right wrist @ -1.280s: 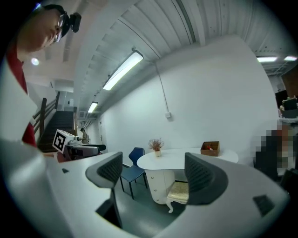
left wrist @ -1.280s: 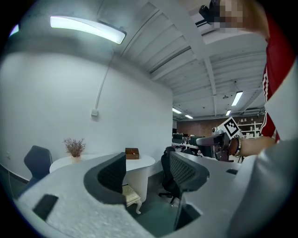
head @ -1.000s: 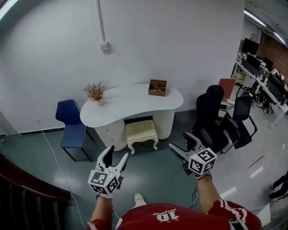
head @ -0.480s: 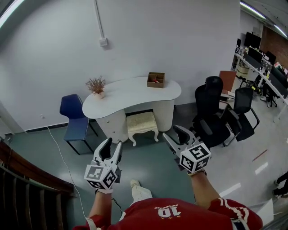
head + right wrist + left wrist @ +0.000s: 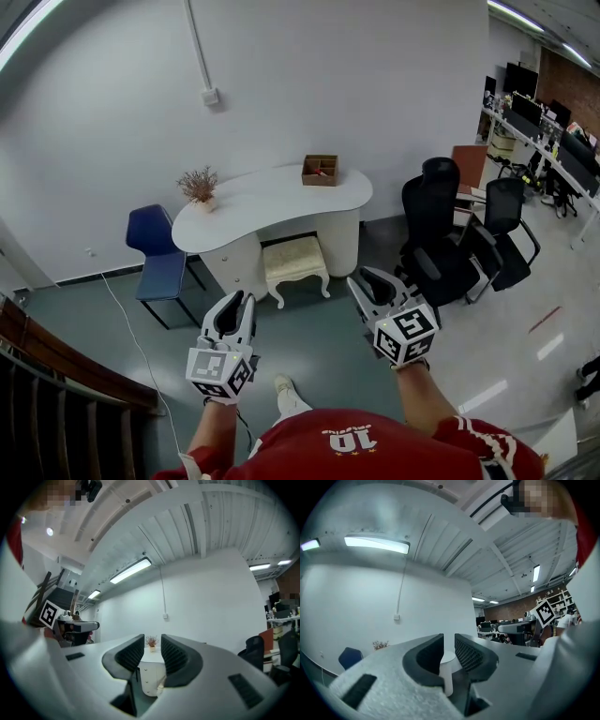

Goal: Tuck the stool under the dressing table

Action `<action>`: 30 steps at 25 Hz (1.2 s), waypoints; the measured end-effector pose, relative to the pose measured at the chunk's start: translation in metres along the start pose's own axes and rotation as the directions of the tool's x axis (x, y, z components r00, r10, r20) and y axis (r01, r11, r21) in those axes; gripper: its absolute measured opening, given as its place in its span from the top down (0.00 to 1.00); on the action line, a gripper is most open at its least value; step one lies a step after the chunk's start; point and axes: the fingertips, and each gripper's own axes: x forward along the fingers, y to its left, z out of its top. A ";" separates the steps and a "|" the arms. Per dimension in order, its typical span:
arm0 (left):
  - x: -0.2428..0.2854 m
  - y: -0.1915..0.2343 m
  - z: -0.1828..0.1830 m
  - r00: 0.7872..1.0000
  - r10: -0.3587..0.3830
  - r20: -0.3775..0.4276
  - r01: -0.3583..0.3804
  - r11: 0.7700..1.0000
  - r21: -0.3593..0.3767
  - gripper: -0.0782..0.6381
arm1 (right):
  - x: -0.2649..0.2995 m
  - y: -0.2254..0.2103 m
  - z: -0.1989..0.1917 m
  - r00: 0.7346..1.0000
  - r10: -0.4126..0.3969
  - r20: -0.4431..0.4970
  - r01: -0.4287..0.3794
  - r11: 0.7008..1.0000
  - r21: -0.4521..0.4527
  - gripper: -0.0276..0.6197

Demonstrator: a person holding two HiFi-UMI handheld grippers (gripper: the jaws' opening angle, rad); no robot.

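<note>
A cream upholstered stool (image 5: 295, 260) stands at the front of the white curved dressing table (image 5: 272, 202), its back part under the top. Both grippers hover well short of it, above the grey floor, pointing level toward the table. My left gripper (image 5: 240, 302) has just been closing; its jaws stand a narrow gap apart with nothing between them, as the left gripper view (image 5: 449, 641) shows. My right gripper (image 5: 366, 281) has also been closing and is empty, a slightly wider gap showing in the right gripper view (image 5: 152, 644).
A blue chair (image 5: 155, 253) stands left of the table, black office chairs (image 5: 450, 244) to its right. A wooden box (image 5: 320, 170) and a dried plant (image 5: 198, 187) sit on the tabletop. A dark railing (image 5: 56, 366) runs at the lower left. Office desks (image 5: 544, 141) fill the far right.
Both grippers' jaws have narrowed from wide apart to a small gap. Both hands have shifted a little up the picture, toward the table. The stool has not moved.
</note>
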 end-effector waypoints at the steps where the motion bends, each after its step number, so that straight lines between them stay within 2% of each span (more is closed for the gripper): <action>1: -0.002 -0.001 0.001 1.000 0.003 0.005 -0.003 1.000 -0.005 0.81 | -0.002 0.000 0.001 1.000 -0.004 0.002 0.004 1.000 -0.006 0.78; 5: -0.013 -0.004 0.002 0.999 0.008 0.033 -0.007 1.000 -0.028 0.87 | -0.007 0.004 0.003 1.000 -0.009 0.016 0.010 1.000 -0.021 0.83; 8: -0.019 -0.008 -0.001 0.999 -0.006 0.034 0.006 1.000 -0.016 0.89 | -0.007 0.008 0.001 1.000 -0.010 0.014 0.011 1.000 -0.025 0.84; 17: -0.032 -0.010 -0.005 1.000 -0.003 0.028 0.003 1.000 -0.002 0.91 | -0.011 0.012 -0.001 0.999 -0.054 -0.002 0.054 0.998 -0.033 0.94; 30: -0.044 -0.005 -0.013 1.000 0.001 0.023 0.000 1.000 -0.016 0.91 | -0.017 0.019 -0.001 0.999 -0.043 0.010 0.043 0.999 0.018 0.95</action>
